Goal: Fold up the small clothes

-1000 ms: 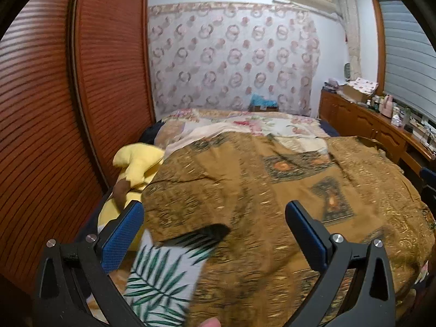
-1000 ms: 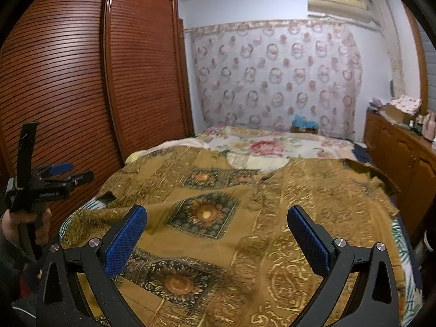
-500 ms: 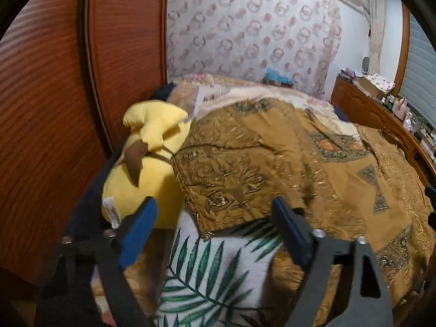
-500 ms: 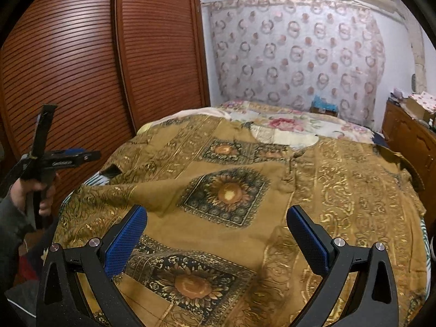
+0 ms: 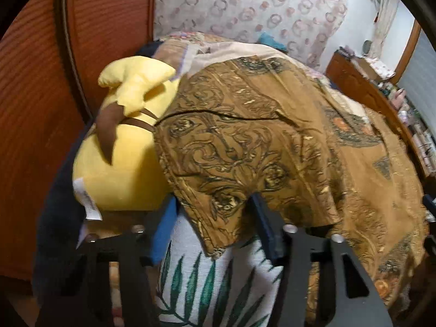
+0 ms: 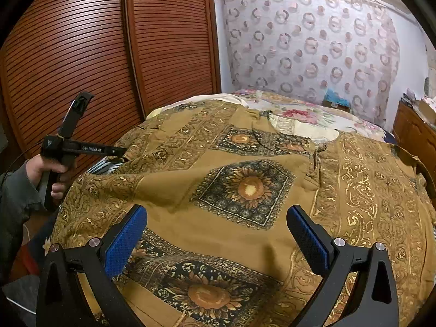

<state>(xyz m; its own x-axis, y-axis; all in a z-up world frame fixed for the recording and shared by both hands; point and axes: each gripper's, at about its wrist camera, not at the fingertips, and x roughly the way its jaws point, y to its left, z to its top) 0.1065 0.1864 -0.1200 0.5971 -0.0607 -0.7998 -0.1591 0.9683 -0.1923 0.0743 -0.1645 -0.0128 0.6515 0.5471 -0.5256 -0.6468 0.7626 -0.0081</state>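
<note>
A large brown shirt with sunflower and scroll prints [image 6: 245, 185] lies spread over the bed. In the left wrist view its sleeve hem [image 5: 218, 212] hangs between the blue pads of my left gripper [image 5: 215, 223], whose jaws are closing around it; the pads do not visibly press on the cloth. In the right wrist view the left gripper [image 6: 122, 154] meets the shirt's left edge, held by a person's hand [image 6: 41, 169]. My right gripper [image 6: 218, 231] hovers open above the shirt's lower front, nothing between its fingers.
A yellow plush toy [image 5: 122, 163] lies beside the sleeve, against the slatted wooden wardrobe [image 6: 81, 54]. A white leaf-print cloth [image 5: 212, 286] lies under the sleeve. Floral bedding [image 6: 297, 114] shows at the head end, and a wooden dresser [image 6: 414, 130] stands at the right.
The left gripper has come down and forward over the sleeve edge, and its jaws have narrowed around the hem. The right gripper has shifted only slightly and stays wide.
</note>
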